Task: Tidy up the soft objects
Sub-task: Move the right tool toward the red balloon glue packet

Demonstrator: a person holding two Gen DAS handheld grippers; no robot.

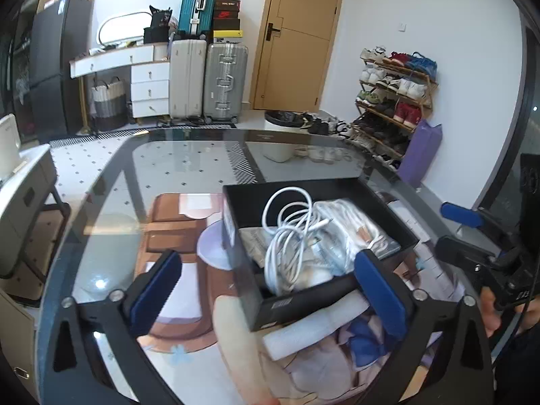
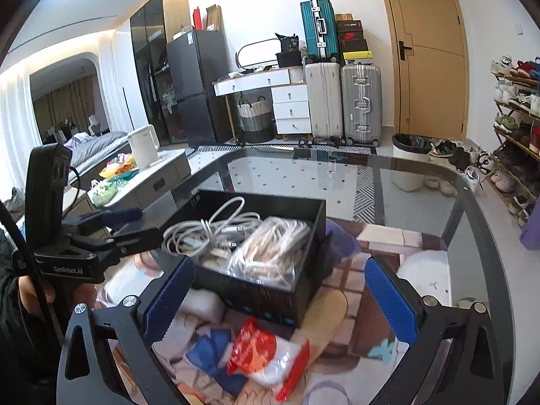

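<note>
Nearest in the right wrist view, a red-and-white plastic packet [image 2: 266, 354] is seen lying on the patterned mat [image 2: 381, 246] at about 6 o'clock, just short of the right hand-held gripper [image 2: 278, 298], whose blue pads are spread wide with nothing pressed between them. In the left wrist view the left hand-held gripper [image 1: 266, 290] is likewise held wide open; its right pad is seen in front of the near corner of the black box [image 1: 270, 307], and whether it touches cannot be told. A white foam piece [image 1: 314, 327] is seen just below that box at 5 o'clock. The black box is set on the glass table [image 1: 189, 165] at the centre, and it is filled with coiled white cables [image 1: 290, 229] and clear bags of cables [image 2: 270, 249]. At 3 o'clock in the left view the other gripper is seen, held by a hand [image 1: 492, 310]. Farther off, at 12 o'clock, suitcases [image 1: 209, 81] are stood by a wooden door [image 1: 297, 40], and a shoe rack [image 1: 395, 98] is seen at 2 o'clock.
</note>
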